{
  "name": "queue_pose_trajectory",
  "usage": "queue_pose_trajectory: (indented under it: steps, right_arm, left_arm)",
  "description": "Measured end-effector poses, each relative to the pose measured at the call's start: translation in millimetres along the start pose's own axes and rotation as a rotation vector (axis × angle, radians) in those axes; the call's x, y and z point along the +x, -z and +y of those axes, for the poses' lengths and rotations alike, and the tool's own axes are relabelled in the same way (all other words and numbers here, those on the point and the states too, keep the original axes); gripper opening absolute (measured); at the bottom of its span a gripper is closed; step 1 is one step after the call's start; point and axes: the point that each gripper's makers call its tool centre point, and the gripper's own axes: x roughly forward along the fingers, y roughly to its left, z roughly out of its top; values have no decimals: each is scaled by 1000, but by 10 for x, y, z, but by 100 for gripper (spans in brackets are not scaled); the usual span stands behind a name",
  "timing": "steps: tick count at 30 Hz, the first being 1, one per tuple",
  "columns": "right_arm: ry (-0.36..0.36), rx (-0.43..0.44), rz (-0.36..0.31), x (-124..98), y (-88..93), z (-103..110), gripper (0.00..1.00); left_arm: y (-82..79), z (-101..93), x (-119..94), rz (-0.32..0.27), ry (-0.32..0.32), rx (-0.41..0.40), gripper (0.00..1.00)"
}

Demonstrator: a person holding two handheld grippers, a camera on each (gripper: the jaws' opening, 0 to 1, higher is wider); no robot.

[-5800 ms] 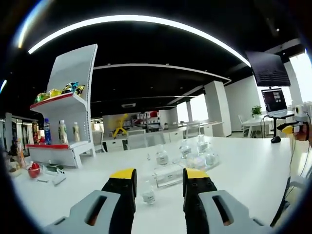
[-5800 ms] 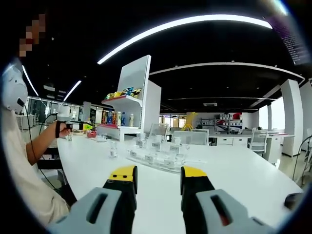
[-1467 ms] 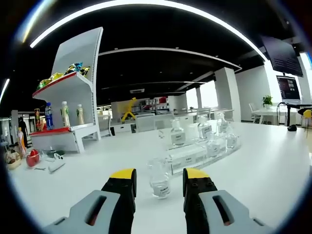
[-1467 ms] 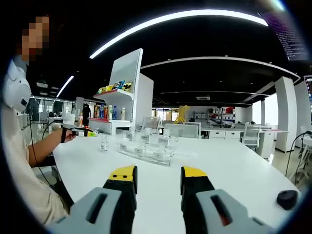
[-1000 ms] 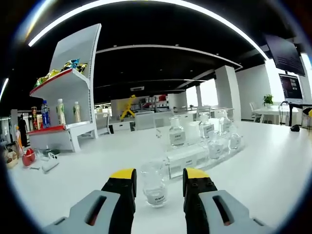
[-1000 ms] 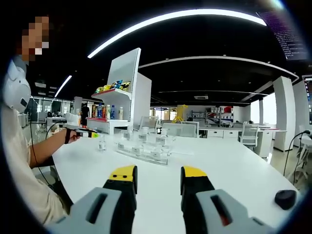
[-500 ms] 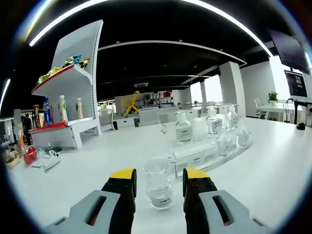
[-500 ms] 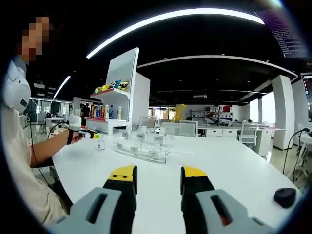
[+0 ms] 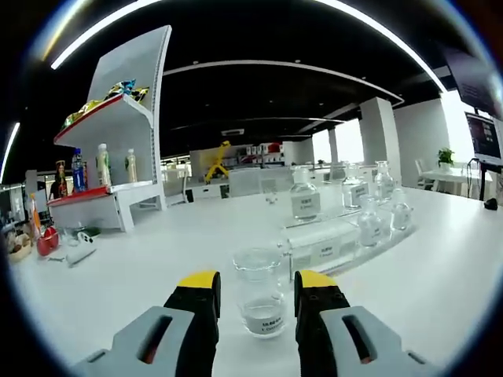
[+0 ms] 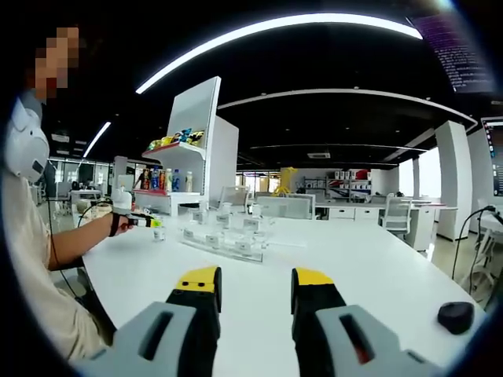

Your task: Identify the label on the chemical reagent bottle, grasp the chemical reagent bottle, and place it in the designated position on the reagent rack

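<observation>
You are holding the left gripper [image 9: 257, 289] low over the white table [image 9: 141, 259], its yellow-tipped jaws standing wide apart on either side of a clear glass reagent bottle [image 9: 260, 291]. The bottle is standing upright at 12 o'clock between the jaw tips, not touching them as far as can be seen. The reagent rack [image 9: 338, 236], carrying more labelled bottles, is sitting just beyond at 1 o'clock. Your right gripper [image 10: 255, 286] is hanging over bare tabletop with jaws apart and nothing between them, the rack lying well off at 11 o'clock.
</observation>
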Motion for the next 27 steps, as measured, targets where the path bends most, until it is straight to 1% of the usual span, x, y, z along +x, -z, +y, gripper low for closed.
queue_pose_trajectory:
  steps: [5,10,16,27]
  right_arm:
    - [0,-1,0,5,1,2,35]
    - [0,-3,2,2,1,-2,35]
    - [4,-4,2,-3,-7,-13,35]
    - [5,-2,4,-2,-4,-10,35]
  left_arm:
    - [7,2,22,-9,2,3,38]
    - [66,9,56,1,5,-4,38]
    - [98,22,80,2,3,-13,37]
    - [87,42,98,-17,1,-53,32]
